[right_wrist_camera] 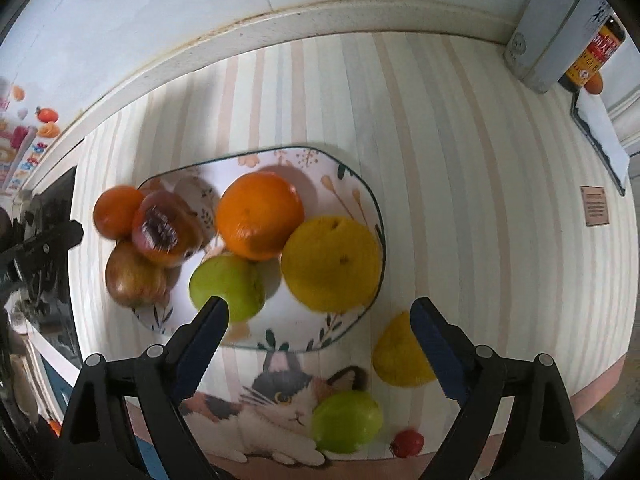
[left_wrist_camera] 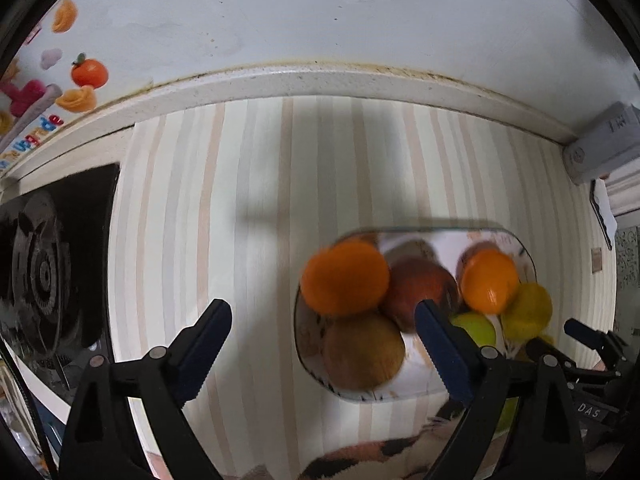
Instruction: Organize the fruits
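A: What's hard to read?

B: My left wrist view is smeared; the brownish fruit (left_wrist_camera: 362, 350) at lower centre is possibly an apple. The plate (right_wrist_camera: 360, 184) sits mid-frame on the striped mat (right_wrist_camera: 460, 160), wall behind.

A: Around it?

B: A lemon (right_wrist_camera: 400, 356) and green fruit (right_wrist_camera: 346, 420) lie off-plate, lower right. Left gripper (left_wrist_camera: 320, 344) and right gripper (right_wrist_camera: 320, 344) gape, holding nothing
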`<state>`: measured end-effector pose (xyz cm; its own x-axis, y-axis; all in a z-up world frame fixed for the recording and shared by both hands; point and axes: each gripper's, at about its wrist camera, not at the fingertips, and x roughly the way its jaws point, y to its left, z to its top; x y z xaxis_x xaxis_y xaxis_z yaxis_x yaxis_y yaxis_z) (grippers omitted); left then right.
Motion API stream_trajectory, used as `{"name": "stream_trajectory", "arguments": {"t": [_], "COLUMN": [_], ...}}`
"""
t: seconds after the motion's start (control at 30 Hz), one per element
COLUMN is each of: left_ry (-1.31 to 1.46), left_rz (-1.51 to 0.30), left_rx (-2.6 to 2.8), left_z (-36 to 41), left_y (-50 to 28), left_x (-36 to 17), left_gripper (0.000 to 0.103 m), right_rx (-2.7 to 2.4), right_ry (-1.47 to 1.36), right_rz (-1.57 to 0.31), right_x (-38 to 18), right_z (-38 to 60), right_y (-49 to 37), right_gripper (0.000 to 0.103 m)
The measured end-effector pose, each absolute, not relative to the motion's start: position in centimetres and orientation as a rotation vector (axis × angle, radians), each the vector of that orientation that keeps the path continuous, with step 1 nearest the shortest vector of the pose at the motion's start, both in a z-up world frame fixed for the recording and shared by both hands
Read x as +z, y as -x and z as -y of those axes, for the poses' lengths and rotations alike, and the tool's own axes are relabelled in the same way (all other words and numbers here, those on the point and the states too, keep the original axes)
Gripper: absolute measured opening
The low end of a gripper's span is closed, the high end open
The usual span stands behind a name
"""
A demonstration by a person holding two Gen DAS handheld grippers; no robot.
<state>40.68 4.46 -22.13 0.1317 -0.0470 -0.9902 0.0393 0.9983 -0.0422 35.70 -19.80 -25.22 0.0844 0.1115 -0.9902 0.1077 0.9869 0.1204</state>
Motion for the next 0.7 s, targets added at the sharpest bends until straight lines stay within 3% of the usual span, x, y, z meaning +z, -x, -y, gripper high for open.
{"name": "stream_trajectory", "arguments": {"t": [0.7], "left_ry": [0.041], "left_rz": [-1.263], "left_rx": [-0.051], "left_z": [-2.5], "left_y": [-26.7], "left_x": [-14.3], "left_gripper": [0.094], "right_rx": [0.065], "right_ry": [-0.102], "right_rz": [-1.302], "right_x": [-14.7], "right_z": [18.3], "right_y": [-24.2], "right_gripper": [0.094]}}
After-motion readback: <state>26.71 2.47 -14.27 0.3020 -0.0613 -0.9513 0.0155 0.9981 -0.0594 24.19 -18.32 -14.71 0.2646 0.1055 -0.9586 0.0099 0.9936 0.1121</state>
